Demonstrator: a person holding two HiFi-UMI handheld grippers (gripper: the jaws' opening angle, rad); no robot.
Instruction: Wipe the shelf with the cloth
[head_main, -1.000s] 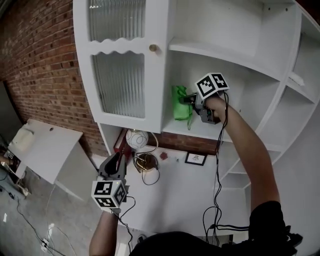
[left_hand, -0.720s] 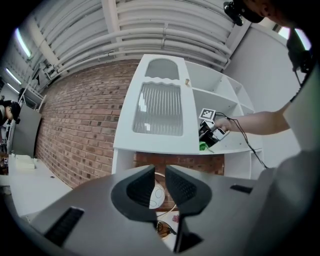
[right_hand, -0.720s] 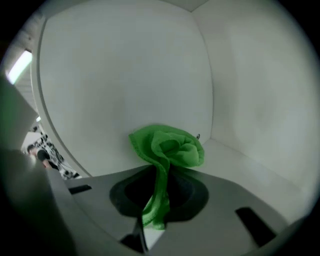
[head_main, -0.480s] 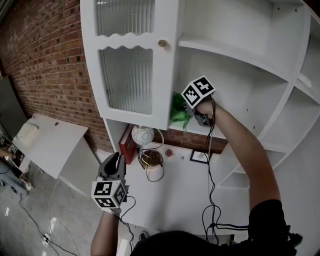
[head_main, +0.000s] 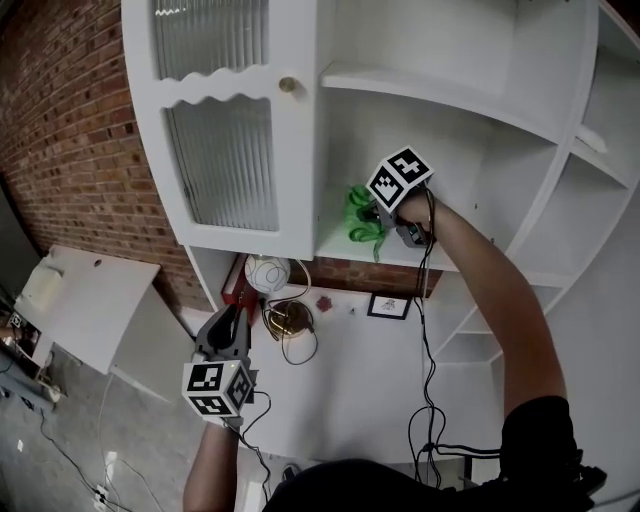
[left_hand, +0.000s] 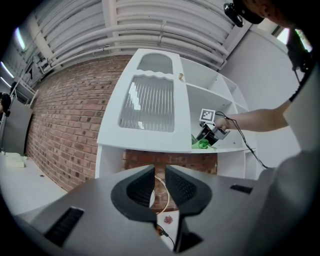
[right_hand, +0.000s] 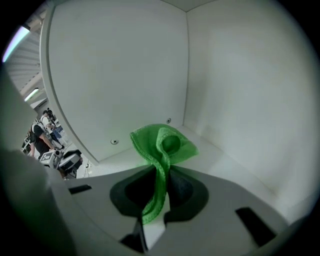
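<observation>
A green cloth (head_main: 360, 216) lies bunched on the white shelf (head_main: 410, 256), near the corner by the cabinet's side wall. My right gripper (head_main: 378, 214) reaches into that compartment, shut on the cloth. In the right gripper view the cloth (right_hand: 163, 144) rises from between the jaws and folds forward onto the shelf (right_hand: 220, 162). My left gripper (head_main: 229, 322) hangs low in front of the cabinet, shut, with nothing between its jaws. The left gripper view shows the left gripper (left_hand: 159, 184) pointing up at the cabinet, where the right gripper (left_hand: 212, 133) and cloth (left_hand: 202, 144) are seen.
A closed ribbed-glass door (head_main: 224, 150) with a brass knob (head_main: 287, 85) stands left of the open shelves. On the counter below are a white globe (head_main: 266, 272), a gold wire ring (head_main: 290, 318), a red book (head_main: 238, 286) and a small framed picture (head_main: 388, 305). A brick wall (head_main: 70, 130) is on the left.
My right gripper has moved left along the shelf towards the side wall. The cloth, which hung flat, is now bunched. The left gripper has stayed put.
</observation>
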